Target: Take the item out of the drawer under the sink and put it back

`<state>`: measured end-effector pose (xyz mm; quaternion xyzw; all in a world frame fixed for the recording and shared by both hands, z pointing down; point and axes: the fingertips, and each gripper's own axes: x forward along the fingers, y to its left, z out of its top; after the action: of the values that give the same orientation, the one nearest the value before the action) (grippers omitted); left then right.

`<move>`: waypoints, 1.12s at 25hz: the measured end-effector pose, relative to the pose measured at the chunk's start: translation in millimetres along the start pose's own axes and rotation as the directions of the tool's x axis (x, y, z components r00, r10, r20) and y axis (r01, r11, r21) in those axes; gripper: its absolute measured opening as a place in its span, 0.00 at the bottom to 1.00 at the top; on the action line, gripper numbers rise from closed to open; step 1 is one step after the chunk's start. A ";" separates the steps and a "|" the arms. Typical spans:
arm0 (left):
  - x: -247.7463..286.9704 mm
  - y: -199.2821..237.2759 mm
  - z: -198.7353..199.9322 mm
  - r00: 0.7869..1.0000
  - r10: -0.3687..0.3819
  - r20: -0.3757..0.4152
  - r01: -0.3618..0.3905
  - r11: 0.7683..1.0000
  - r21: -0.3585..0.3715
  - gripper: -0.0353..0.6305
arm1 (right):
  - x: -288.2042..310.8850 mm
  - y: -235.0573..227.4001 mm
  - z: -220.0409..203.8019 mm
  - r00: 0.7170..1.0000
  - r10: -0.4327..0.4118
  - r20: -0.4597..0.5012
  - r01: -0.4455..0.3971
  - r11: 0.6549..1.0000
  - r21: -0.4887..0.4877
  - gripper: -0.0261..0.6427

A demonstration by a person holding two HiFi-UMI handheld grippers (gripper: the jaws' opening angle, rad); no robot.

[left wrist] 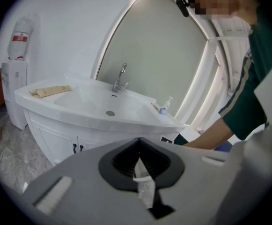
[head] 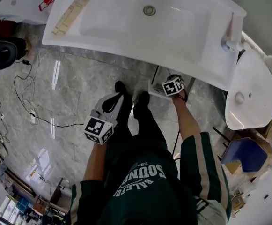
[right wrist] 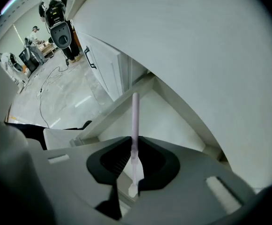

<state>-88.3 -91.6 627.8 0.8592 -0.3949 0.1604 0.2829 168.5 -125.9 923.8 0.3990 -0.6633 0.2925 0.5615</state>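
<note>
Left gripper (left wrist: 139, 153) hangs low beside the person's leg, above the floor (head: 70, 88), jaws together, with a thin whitish strip (left wrist: 145, 191) showing at their seam; it faces the sink (left wrist: 70, 114). Right gripper (right wrist: 135, 149) reaches in under the sink's right end, jaws clamped on a slim pink stick (right wrist: 135, 118) that stands upright between them, in front of the open white drawer (right wrist: 119, 104); whether stick and drawer touch I cannot tell
</note>
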 end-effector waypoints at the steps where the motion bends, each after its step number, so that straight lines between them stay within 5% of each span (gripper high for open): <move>1: -1.2 -1.9 2.0 1.000 -0.003 0.005 0.003 1.000 0.001 0.13 | -4.9 2.1 -1.8 1.000 0.002 -0.001 -0.002 1.000 -0.009 0.12; 17: -13.2 -18.2 47.0 0.998 -0.036 0.049 0.033 0.998 0.046 0.13 | -123.2 34.9 16.9 0.981 0.016 0.194 -0.005 0.998 -0.059 0.12; 28: -13.3 -15.2 90.7 0.994 -0.048 0.102 0.035 0.992 0.125 0.13 | -213.3 37.4 53.6 0.919 0.020 0.394 -0.011 1.000 -0.025 0.12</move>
<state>-80.3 -131.4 544.2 0.8903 -0.3805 0.1332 0.2119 119.9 -108.8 706.8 0.4383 -0.7690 0.2032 0.4187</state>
